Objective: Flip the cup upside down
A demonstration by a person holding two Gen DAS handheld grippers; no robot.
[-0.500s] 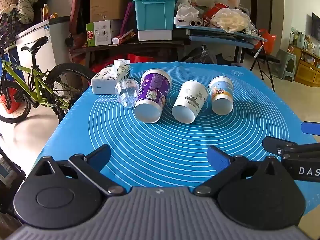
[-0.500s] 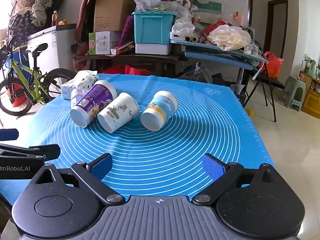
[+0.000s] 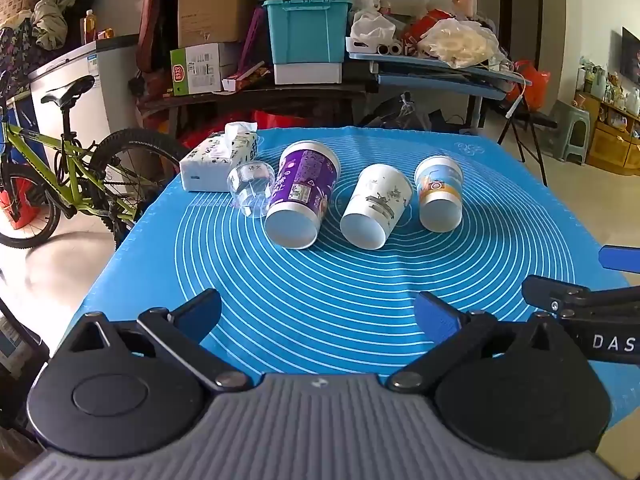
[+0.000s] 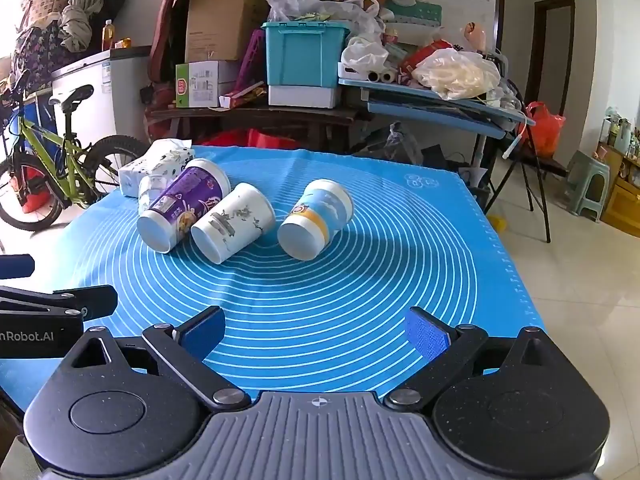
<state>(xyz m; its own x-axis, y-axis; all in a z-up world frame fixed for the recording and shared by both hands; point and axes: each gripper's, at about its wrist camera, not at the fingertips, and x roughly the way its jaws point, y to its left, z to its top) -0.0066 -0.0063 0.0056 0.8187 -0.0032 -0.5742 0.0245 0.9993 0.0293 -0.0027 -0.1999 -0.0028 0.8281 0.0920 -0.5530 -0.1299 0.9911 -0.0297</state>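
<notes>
Several cups lie on their sides on a blue mat, bases toward me. From the left they are a clear plastic cup, a purple paper cup, a white paper cup and a blue-and-orange cup. The right wrist view shows the purple cup, the white cup and the blue-and-orange cup. My left gripper is open and empty, near the mat's front edge, well short of the cups. My right gripper is open and empty, beside it on the right.
A white tissue pack lies at the mat's back left, behind the clear cup. A green bicycle stands left of the table. Cluttered tables with a teal bin stand behind. Tiled floor lies right of the table's edge.
Both grippers have shifted very slightly; the cups appear marginally nearer. The cups have not moved and both grippers remain open.
</notes>
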